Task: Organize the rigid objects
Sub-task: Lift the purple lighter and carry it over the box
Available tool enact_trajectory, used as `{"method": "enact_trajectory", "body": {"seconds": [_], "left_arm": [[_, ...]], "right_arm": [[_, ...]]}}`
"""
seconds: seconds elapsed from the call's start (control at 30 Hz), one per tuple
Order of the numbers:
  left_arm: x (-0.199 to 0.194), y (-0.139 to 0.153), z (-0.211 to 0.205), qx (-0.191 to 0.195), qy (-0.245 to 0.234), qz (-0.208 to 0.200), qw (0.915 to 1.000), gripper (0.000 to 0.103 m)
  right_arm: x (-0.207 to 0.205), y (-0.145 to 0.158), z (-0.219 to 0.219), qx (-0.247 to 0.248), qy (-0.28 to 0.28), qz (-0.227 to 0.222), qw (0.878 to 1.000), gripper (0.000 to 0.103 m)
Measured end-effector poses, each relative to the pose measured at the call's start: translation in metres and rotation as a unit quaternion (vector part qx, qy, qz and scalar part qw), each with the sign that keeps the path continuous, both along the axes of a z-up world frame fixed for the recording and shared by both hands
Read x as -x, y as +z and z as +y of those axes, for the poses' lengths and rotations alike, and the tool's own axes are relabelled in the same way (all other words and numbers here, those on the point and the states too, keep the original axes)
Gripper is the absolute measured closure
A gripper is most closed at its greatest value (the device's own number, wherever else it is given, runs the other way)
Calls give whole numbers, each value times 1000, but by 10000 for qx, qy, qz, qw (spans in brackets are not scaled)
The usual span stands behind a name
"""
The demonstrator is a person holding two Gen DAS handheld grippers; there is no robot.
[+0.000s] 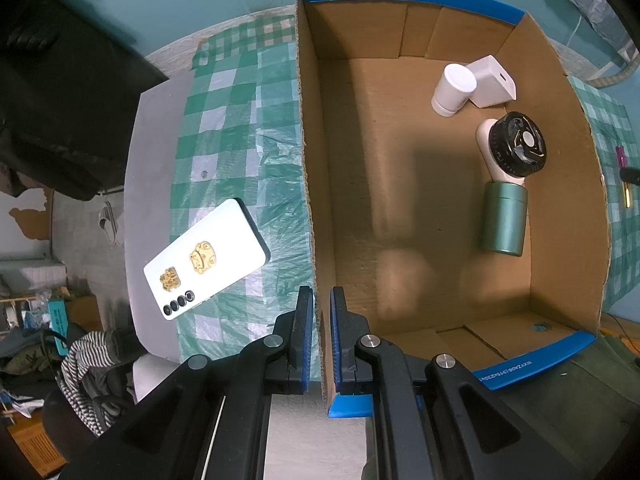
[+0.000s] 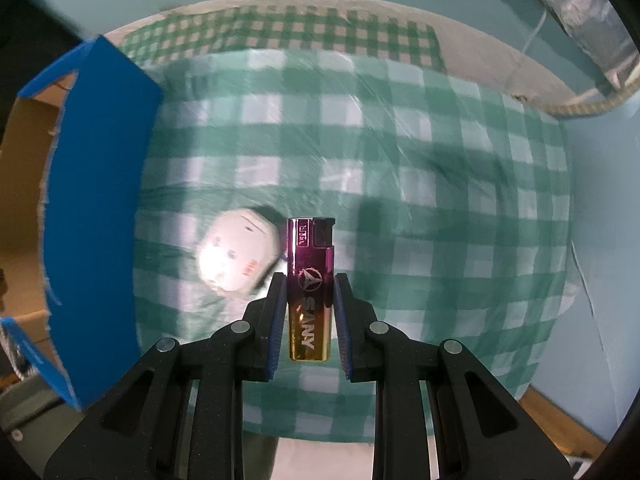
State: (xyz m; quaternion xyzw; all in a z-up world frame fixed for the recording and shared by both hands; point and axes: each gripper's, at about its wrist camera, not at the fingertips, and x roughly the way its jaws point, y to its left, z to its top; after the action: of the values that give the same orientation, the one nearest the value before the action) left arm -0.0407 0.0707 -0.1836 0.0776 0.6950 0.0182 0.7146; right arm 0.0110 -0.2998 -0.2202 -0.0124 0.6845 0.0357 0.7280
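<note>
Right gripper (image 2: 307, 312) clamped on lighter (image 2: 310, 288), above checked cloth (image 2: 440, 200). Left gripper (image 1: 319, 344) pinched shut on cardboard box (image 1: 312, 200) wall.

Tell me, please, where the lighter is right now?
In the right wrist view, the lighter is held upright in the right gripper, above the checked cloth, with a white object just left of it.

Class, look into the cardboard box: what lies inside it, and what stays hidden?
Inside the cardboard box lie a white cylinder, a white charger block, a handheld fan and a green canister. The near corner is covered by the left tool.
</note>
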Motion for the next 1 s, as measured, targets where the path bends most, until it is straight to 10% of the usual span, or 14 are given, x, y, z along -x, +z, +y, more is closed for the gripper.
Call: {"method": "enact_trajectory", "body": {"seconds": [1.0], "left_arm": [[-3,1,-1,17,56,2,10000,95]], "right_arm": [[-37,72,141,-693,1732,-584,9807,82]]}}
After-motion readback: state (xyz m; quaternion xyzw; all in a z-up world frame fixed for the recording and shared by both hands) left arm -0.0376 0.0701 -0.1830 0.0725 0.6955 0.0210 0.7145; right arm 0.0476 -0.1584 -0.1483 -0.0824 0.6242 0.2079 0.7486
